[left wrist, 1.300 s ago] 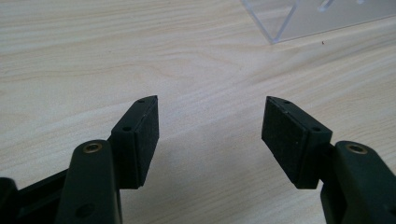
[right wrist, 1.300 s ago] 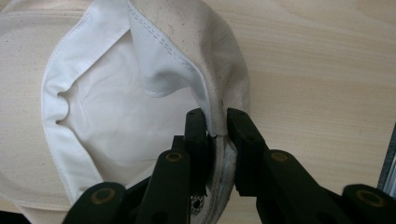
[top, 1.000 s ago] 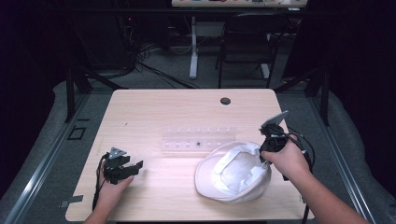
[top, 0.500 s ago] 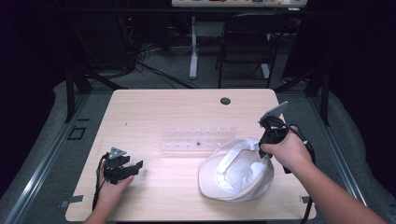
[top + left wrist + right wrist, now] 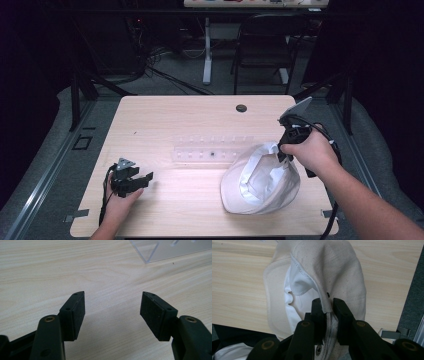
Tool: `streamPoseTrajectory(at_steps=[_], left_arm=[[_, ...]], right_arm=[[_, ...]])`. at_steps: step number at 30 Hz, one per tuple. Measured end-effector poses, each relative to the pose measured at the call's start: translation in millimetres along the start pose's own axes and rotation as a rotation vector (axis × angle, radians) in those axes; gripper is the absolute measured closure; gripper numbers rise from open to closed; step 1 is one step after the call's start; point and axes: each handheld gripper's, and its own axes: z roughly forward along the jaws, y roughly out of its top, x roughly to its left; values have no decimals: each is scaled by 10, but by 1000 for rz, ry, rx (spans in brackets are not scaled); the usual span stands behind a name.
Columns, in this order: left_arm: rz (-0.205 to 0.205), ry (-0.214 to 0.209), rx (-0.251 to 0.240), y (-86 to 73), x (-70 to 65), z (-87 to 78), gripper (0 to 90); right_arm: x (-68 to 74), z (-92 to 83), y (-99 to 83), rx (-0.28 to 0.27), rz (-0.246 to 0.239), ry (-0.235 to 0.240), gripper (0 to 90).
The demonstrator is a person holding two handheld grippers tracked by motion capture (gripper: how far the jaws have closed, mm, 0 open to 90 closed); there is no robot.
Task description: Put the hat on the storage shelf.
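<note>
A white cloth cap (image 5: 260, 180) lies upside down at the right of the wooden table (image 5: 170, 120). My right gripper (image 5: 283, 150) is shut on its rim and lifts that edge off the table. In the right gripper view the cap (image 5: 332, 272) hangs from the right gripper (image 5: 328, 305), its fabric pinched between the two jaws. My left gripper (image 5: 146, 178) rests low at the table's front left. Its jaws stand wide apart in the left gripper view, where the left gripper (image 5: 112, 308) holds nothing over bare wood.
A clear plastic rack (image 5: 212, 148) with a row of holes lies across the table's middle; its corner (image 5: 160, 250) shows ahead of the left gripper. A dark round grommet (image 5: 241, 108) sits near the far edge. A chair (image 5: 265, 45) and cables stand beyond the table.
My right gripper has risen and moved away from me, pulling the cap's rim up with it. The left gripper has stayed still.
</note>
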Motion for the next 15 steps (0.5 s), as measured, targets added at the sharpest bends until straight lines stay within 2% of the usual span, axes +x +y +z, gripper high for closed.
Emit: streamPoseTrajectory(at_steps=[1, 2, 3, 6, 7, 9, 14, 15], left_arm=[[0, 0, 1, 0, 0, 1, 370], [-1, 0, 1, 0, 1, 1, 370], [-1, 0, 2, -1, 1, 2, 370], [0, -1, 1, -1, 1, 0, 370], [0, -1, 1, -1, 1, 0, 370], [-1, -1, 1, -2, 1, 1, 370], [-2, -2, 2, -1, 1, 3, 370], [-1, -2, 2, -1, 0, 3, 370]], right_arm=[[2, -11, -1, -7, -1, 4, 794], [5, -67, 12, 20, -13, 6, 795], [5, -67, 12, 20, -13, 6, 795], [11, -117, 17, 14, 11, 39, 795], [-7, -167, 24, 25, 8, 67, 795], [-11, -179, 24, 22, 7, 81, 796], [-61, -240, 20, 2, 34, 186, 796], [-80, -252, 25, 12, 28, 205, 797]])
